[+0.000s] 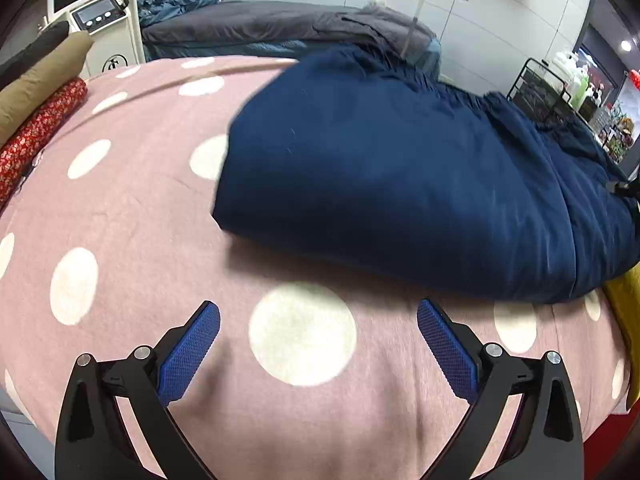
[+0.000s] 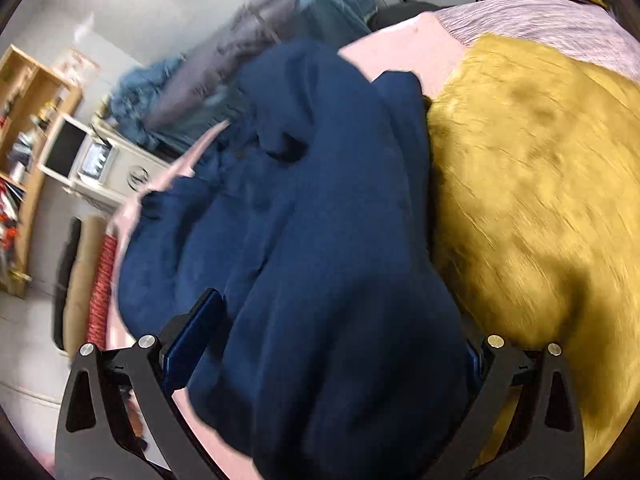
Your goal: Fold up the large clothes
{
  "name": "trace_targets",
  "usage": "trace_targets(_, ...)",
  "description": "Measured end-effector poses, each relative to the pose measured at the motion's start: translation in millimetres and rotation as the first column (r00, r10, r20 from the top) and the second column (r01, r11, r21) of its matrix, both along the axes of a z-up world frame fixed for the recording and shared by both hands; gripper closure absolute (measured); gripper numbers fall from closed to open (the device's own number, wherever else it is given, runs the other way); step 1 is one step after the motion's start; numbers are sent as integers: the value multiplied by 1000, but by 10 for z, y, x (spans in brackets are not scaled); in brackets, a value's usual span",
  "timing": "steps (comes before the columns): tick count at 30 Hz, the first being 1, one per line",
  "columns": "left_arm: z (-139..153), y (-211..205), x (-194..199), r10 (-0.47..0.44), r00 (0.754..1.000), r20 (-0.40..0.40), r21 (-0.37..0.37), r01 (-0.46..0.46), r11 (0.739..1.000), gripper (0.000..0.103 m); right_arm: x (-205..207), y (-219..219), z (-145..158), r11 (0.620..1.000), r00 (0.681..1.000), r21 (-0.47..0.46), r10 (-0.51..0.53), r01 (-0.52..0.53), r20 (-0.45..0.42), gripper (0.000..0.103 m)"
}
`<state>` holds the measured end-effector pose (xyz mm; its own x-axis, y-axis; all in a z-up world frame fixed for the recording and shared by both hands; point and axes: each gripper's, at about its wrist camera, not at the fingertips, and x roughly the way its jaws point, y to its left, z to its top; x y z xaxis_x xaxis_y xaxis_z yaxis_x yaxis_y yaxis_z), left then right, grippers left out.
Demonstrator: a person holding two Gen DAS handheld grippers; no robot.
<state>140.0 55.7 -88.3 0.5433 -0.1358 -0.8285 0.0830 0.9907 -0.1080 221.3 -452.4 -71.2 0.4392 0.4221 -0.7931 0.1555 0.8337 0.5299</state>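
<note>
A large navy blue garment (image 1: pixel 400 184) lies folded over on a pink bedspread with white dots (image 1: pixel 132 216). My left gripper (image 1: pixel 318 344) is open and empty, hovering over the spread a little in front of the garment's near edge. In the right wrist view the same navy garment (image 2: pixel 320 240) fills the middle and bunches between the fingers of my right gripper (image 2: pixel 332 344). Its jaws stand wide apart with the cloth lying between them. The right finger's pad is mostly hidden by the cloth.
A mustard yellow fleece (image 2: pixel 532 200) lies to the right of the garment. Rolled fabrics, red patterned (image 1: pixel 36 136) and tan (image 1: pixel 40 72), lie at the bed's left edge. A second bed with grey covers (image 1: pixel 256 24) and a white machine (image 1: pixel 100 16) stand behind.
</note>
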Motion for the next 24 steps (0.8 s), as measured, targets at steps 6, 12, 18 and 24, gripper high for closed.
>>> trace_targets(6,279,358,230,29,998,51,-163,-21,986,7,154,171,-87,994,996,-83,65,-70,-60,6)
trace_targets(12,492,738,783,117,992,44,-306,-98,947,7,114,205,-127,992,997,-109,68,-70,-18,6)
trace_targets(18,312,769,1468,43,996,-80,-468,-75,881,7,167,282,-150,987,997,-141,80,-82,-21,6)
trace_targets(24,-106,328,1913,-120,968,-220,-481,-1,877,7,145,161,-185,987,996,-136,88,-89,-13,6)
